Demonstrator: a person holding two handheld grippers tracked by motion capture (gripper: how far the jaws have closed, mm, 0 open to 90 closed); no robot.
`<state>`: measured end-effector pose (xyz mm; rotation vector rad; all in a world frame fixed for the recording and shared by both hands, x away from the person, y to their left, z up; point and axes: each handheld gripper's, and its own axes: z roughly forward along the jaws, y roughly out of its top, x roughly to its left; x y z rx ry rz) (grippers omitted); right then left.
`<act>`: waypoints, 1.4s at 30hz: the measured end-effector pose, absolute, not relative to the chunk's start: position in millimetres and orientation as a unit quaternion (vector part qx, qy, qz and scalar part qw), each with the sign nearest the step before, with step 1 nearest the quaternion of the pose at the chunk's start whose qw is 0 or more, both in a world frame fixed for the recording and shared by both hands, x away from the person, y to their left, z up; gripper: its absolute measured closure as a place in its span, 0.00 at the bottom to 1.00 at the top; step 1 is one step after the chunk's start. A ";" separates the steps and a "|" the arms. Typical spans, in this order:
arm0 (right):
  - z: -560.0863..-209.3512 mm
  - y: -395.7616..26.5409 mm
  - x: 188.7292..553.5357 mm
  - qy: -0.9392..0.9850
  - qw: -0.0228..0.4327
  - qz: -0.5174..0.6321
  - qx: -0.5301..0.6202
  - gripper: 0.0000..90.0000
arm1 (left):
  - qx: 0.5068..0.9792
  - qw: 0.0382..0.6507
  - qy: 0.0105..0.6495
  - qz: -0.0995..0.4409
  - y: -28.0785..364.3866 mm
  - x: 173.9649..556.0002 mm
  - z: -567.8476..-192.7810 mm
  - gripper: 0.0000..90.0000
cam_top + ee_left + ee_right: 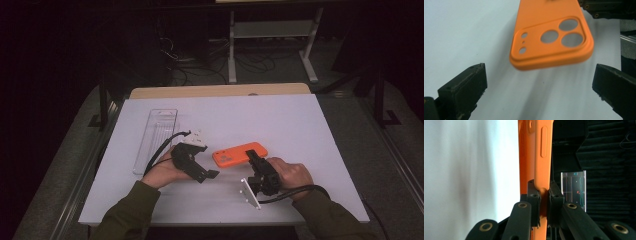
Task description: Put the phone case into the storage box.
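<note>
Clear tray (pixel 155 137): lies flat on the white table (pixel 300 125), just beyond and outboard of the left gripper (pixel 202 172), apart from it and untouched. It appears to be parked there until wanted.

Left gripper: held low over the table, nose aimed at the right gripper. In the left gripper view its jaws stand wide apart with nothing between them; the camera end of the case (pixel 551 37) hangs just ahead of the gap, clear of both pads. Judged as lined up to take that free end, not yet on it.

Case (pixel 240 154): orange, with lens cut-outs at the end facing the left gripper. It sits between the two grippers, lifted off the table, as its shadow in the left gripper view shows. Keeping it raised leaves room for a jaw to pass under it.

Right gripper (pixel 254 159): clamped tight on the far end of the case (pixel 541 157). In the right gripper view both pads press the case's side wall edge-on, the wall pinched between them. This grip presents the opposite end freely to the left gripper.
</note>
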<state>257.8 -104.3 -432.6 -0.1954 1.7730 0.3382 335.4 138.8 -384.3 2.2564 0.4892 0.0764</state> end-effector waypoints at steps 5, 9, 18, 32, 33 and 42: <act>-430.6 -108.7 260.4 0.770 0.616 0.146 -0.078 0.91 | 0.891 0.409 0.194 0.039 144.5 337.9 -384.5 0.00; -429.2 -111.2 261.5 0.770 0.617 0.147 -0.069 0.90 | 0.892 0.407 0.190 0.046 149.6 341.3 -384.9 0.00; -427.3 -115.6 263.4 0.771 0.616 0.153 -0.052 0.90 | 0.891 0.405 0.202 0.036 153.3 343.4 -388.2 0.00; -424.5 -118.3 264.1 0.774 0.612 0.161 -0.033 0.90 | 0.894 0.400 0.198 0.035 152.3 343.6 -389.9 0.00; -424.2 -118.7 264.5 0.774 0.611 0.162 -0.033 0.90 | 0.894 0.400 0.198 0.035 152.3 343.6 -389.9 0.00; -420.9 -121.3 266.7 0.769 0.612 0.185 -0.005 0.90 | 0.892 0.403 0.201 0.033 151.5 343.3 -390.5 0.00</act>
